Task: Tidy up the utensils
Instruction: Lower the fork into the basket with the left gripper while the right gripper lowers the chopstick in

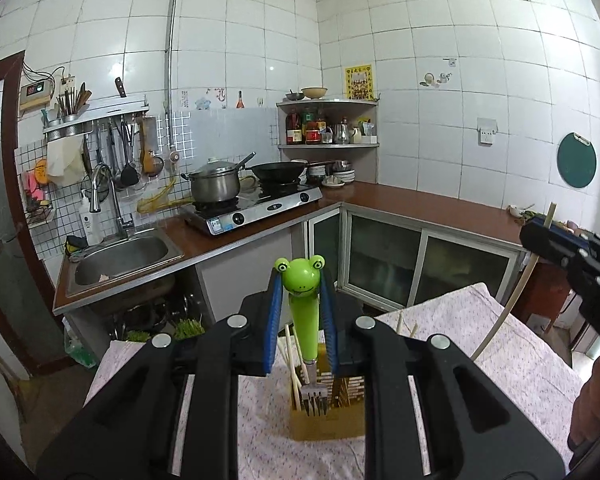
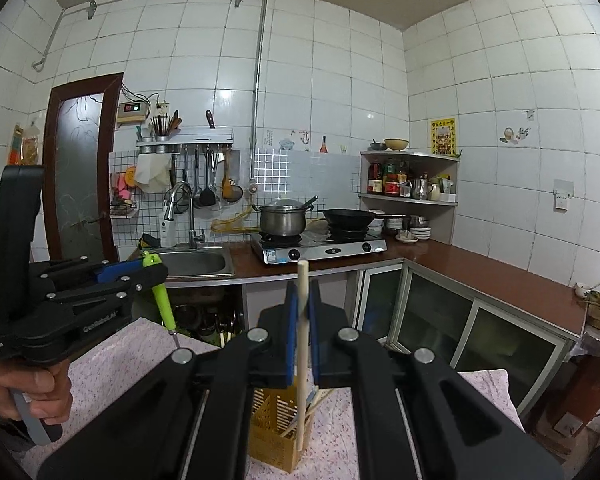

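Note:
My left gripper [image 1: 300,280] is shut on a fork with a green frog handle [image 1: 302,312]. It hangs tines down over a tan slotted utensil holder [image 1: 328,420] on the pink floral cloth [image 1: 480,344]. Several chopsticks [image 1: 290,360] stand in the holder. My right gripper [image 2: 302,292] is shut on a pale chopstick [image 2: 302,344], held upright with its lower end at the holder [image 2: 276,436]. The right gripper also shows in the left wrist view [image 1: 540,236], and the left gripper in the right wrist view [image 2: 140,272].
Behind the table runs a brown L-shaped counter [image 1: 420,204] with a steel sink [image 1: 124,256], a gas stove [image 1: 256,208] with a pot and a wok, and a corner shelf [image 1: 328,124] of bottles. Glass-door cabinets [image 1: 400,268] stand below.

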Available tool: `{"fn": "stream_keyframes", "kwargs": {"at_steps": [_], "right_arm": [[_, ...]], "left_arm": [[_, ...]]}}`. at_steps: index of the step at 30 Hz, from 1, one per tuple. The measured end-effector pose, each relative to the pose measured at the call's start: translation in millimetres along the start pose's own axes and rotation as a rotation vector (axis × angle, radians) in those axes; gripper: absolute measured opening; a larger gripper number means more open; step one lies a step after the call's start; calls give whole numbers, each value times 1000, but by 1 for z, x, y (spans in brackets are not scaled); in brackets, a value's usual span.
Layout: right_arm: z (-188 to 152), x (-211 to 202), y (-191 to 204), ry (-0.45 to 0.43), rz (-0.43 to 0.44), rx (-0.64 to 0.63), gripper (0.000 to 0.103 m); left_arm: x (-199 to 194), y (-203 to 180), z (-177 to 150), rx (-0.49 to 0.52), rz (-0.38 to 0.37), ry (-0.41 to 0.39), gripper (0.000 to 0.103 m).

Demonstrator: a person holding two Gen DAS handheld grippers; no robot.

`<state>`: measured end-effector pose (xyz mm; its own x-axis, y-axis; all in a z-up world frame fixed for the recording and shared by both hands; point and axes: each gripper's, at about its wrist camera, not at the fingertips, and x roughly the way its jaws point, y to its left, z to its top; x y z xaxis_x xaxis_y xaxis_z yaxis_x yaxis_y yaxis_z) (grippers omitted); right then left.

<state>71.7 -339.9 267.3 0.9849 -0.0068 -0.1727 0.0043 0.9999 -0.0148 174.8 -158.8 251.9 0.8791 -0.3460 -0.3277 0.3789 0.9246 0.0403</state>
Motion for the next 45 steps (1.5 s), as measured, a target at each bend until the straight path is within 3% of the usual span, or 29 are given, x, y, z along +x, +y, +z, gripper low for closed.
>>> {"fn": "stream_keyframes", "kwargs": {"at_steps": [16, 30, 45], "right_arm": [[-11, 59, 2, 49, 11, 16, 6], [-49, 106, 3, 139, 20, 45, 6], [-70, 112, -2, 176, 26, 63, 6]], "left_arm": [[46, 14, 3, -43, -18, -9, 18], [88, 9, -35, -31, -42, 120, 18], [108, 13, -60, -47, -58, 188, 18]]}}
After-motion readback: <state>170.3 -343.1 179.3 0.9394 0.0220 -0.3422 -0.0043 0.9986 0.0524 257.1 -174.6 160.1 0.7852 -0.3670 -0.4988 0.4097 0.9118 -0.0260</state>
